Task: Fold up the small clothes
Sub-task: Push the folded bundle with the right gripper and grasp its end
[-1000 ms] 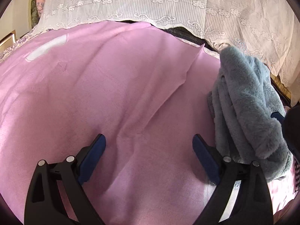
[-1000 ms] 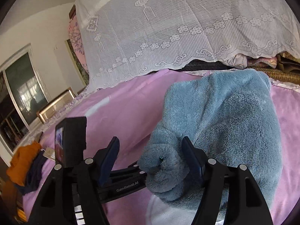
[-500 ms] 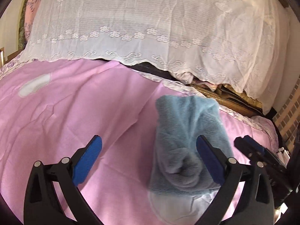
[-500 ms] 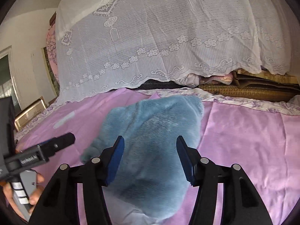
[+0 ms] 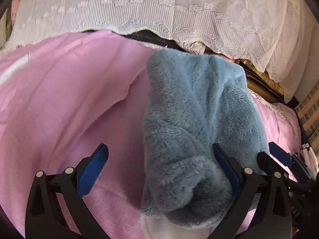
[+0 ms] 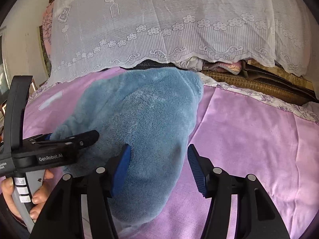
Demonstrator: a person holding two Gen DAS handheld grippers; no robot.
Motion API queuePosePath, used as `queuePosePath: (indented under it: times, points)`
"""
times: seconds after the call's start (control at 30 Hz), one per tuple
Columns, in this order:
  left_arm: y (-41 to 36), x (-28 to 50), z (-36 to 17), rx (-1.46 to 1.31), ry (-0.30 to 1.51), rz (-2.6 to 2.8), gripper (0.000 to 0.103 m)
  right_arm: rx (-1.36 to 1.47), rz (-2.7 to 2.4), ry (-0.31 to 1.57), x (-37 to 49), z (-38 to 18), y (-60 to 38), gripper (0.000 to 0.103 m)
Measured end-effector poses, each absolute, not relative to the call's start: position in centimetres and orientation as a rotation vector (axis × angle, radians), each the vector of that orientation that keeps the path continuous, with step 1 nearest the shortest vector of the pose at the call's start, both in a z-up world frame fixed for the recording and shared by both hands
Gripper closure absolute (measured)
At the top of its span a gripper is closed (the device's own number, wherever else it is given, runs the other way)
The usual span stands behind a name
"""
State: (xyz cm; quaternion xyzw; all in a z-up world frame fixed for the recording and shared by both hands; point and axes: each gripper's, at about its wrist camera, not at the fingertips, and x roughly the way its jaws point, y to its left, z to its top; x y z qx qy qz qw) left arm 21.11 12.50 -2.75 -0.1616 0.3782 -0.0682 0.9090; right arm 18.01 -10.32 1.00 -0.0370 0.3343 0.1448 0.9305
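- A folded blue fleece garment (image 5: 197, 123) is laid on the pink bed sheet (image 5: 65, 103), near the white lace cover (image 5: 159, 12).
- The left gripper (image 5: 159, 171) is held wide apart, the garment's rolled end between its pads, unclamped.
- The right gripper (image 6: 159, 165) is seen opening over the garment's near edge.

free: bare pink sheet (image 5: 65, 103) left of the blue fleece garment (image 5: 191, 123) and right of it | blocked: lace-draped pile (image 6: 169, 29) along the far edge | tight: left gripper (image 6: 59, 145) and right gripper (image 6: 159, 159) crowd the garment's near end
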Motion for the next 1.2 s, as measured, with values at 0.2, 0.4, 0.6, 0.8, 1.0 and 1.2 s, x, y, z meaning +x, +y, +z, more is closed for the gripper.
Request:
queuePosePath:
  times: [0.2,0.4,0.6,0.8,1.0,1.2]
  points:
    - [13.1,21.1,-4.7,-0.382,0.823,-0.219,0.004,-0.07,0.303,0.749,17.7,-1.5,-11.8,0.026]
    - [12.1,20.1,-4.6,-0.29,0.795,-0.172,0.004,-0.055,0.3,0.75,17.2,-2.1,-12.0,0.023]
    - [14.0,17.0,0.8,-0.264,0.629,-0.068,0.004,-0.02,0.322,0.632,15.7,1.7,-12.6,0.025]
    - [12.9,19.0,4.0,-0.282,0.598,-0.109,0.004,0.058,0.384,0.598,18.7,5.0,-12.1,0.069]
    - [10.1,23.2,3.1,-0.199,0.64,-0.092,0.004,0.073,0.383,0.672,24.7,4.8,-9.7,0.069]
    - [11.7,27.1,-0.8,-0.287,0.766,-0.09,0.004,0.083,0.328,0.758,30.1,2.7,-8.7,0.071]
